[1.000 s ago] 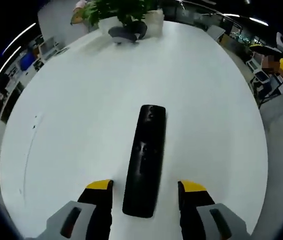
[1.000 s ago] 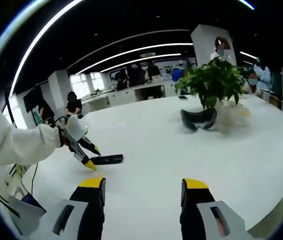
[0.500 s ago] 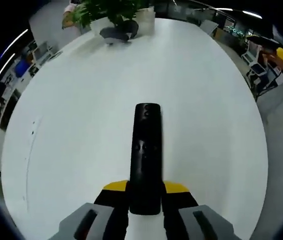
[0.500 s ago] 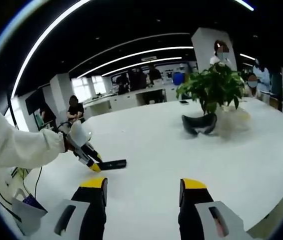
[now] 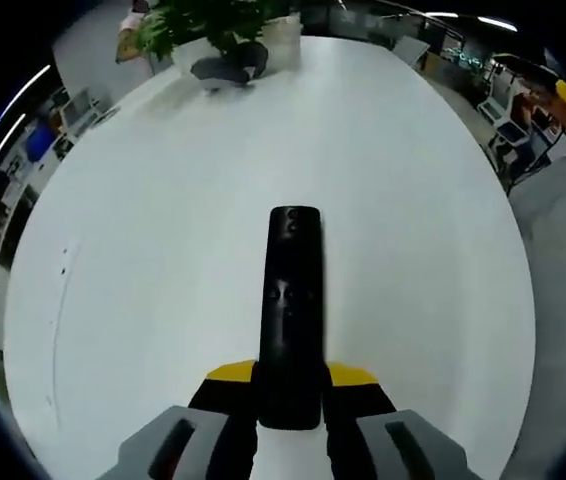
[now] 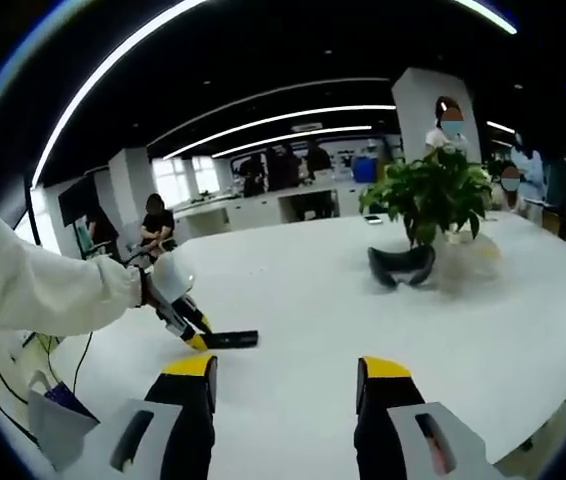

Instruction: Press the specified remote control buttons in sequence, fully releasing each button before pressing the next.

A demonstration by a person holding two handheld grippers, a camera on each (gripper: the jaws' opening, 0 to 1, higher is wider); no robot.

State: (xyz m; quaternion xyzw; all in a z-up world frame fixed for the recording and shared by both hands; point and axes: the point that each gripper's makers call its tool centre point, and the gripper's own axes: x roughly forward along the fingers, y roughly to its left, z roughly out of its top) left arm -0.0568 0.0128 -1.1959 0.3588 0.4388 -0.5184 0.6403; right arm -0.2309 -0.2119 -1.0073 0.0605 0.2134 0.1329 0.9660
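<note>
Since a second ago my left gripper (image 5: 290,385) closed its jaws on the remote control's (image 5: 291,300) near end, flat on the white table (image 5: 143,250). My right gripper (image 6: 285,375) hovered open, holding nothing.

Wide bare table (image 5: 143,250) lies open on both sides of the remote (image 5: 290,310) and beyond its far end. The only clutter sits at the far edge: a plant (image 6: 431,195) with a dark headset (image 6: 400,266) just in front. In the right gripper view, the stretch ahead of the right gripper (image 6: 283,375) is free, with the left gripper (image 6: 188,325) and sleeve (image 6: 43,295) off to the left.
</note>
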